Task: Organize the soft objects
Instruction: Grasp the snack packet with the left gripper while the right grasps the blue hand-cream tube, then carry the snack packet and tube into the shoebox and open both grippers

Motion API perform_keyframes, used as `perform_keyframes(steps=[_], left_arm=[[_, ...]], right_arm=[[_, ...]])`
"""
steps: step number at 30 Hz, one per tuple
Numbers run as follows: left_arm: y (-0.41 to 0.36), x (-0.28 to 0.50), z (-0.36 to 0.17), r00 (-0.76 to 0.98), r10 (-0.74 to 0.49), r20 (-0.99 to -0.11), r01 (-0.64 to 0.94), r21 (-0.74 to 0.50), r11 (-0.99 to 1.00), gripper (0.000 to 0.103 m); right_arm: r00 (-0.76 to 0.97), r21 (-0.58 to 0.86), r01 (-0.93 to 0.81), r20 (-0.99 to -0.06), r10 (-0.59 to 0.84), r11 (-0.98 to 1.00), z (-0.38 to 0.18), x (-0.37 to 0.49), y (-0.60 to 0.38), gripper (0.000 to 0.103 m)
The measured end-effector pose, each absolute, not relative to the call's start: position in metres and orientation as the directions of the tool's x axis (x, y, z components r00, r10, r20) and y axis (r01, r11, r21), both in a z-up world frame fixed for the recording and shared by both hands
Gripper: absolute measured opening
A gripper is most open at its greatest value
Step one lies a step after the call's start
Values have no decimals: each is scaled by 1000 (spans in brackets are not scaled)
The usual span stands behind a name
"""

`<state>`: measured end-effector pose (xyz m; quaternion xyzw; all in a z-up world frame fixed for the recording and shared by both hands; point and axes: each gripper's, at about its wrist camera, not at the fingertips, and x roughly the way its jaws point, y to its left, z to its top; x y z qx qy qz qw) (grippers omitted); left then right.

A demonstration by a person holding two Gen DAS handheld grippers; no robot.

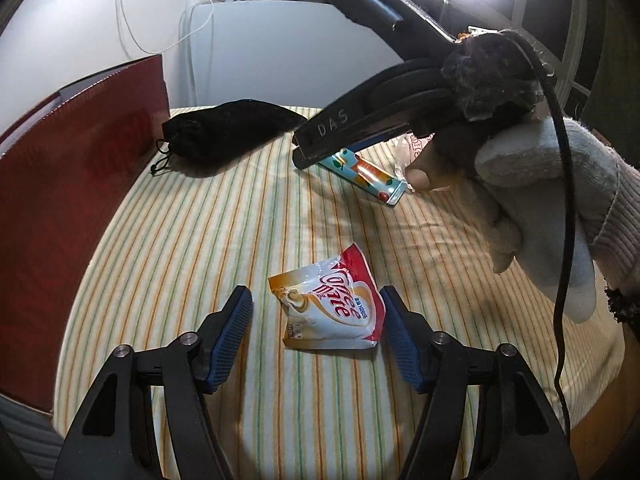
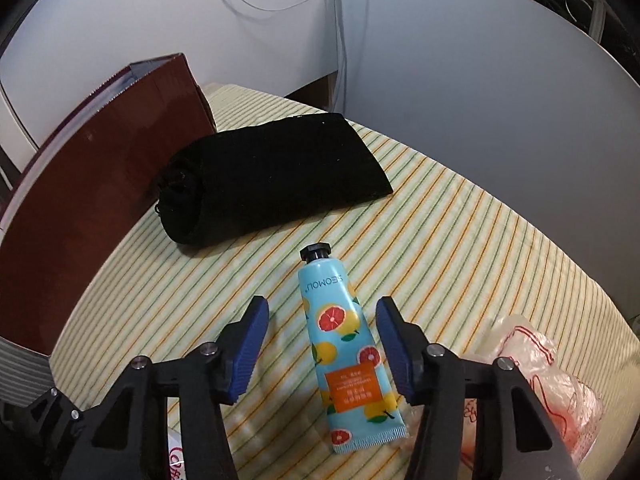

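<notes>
A Coffee Mate sachet (image 1: 330, 308) lies on the striped cloth between the open blue-padded fingers of my left gripper (image 1: 316, 338). My right gripper (image 2: 322, 348) is open, its fingers on either side of a light-blue hand-cream tube (image 2: 344, 352) with a citrus print and a black cap. In the left wrist view the right gripper (image 1: 304, 156) hangs over the same tube (image 1: 366, 176), held by a gloved hand. A black drawstring pouch (image 2: 276, 180) lies at the back, also shown in the left wrist view (image 1: 228, 128).
A dark red box (image 1: 76, 200) stands open along the left edge, also in the right wrist view (image 2: 92, 168). A crinkled clear plastic bag with red print (image 2: 536, 384) lies at the right. The striped cloth (image 1: 200, 240) covers the table. White walls stand behind.
</notes>
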<state>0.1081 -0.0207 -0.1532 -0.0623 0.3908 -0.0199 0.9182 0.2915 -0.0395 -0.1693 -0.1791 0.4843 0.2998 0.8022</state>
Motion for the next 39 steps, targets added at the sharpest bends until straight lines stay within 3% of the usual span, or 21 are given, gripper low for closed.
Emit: perform_keyframes(steps=[7,27,39], left_arm=[[-26,100,-151,697,-73,-713,3,-100,995,41],[6,89,-131,727,-100,-680,-2,-148,989,40],[63,51,-74,793,-75,-605,-32,-164,986,40]], right_arm=[[369,-40,-647,-890,267,761,-171,291,-44,28],[386,74,-554,-859,335,829,-123,253,-99,27],[404,118,-595,-811,423,795,-64,230,-73,27]])
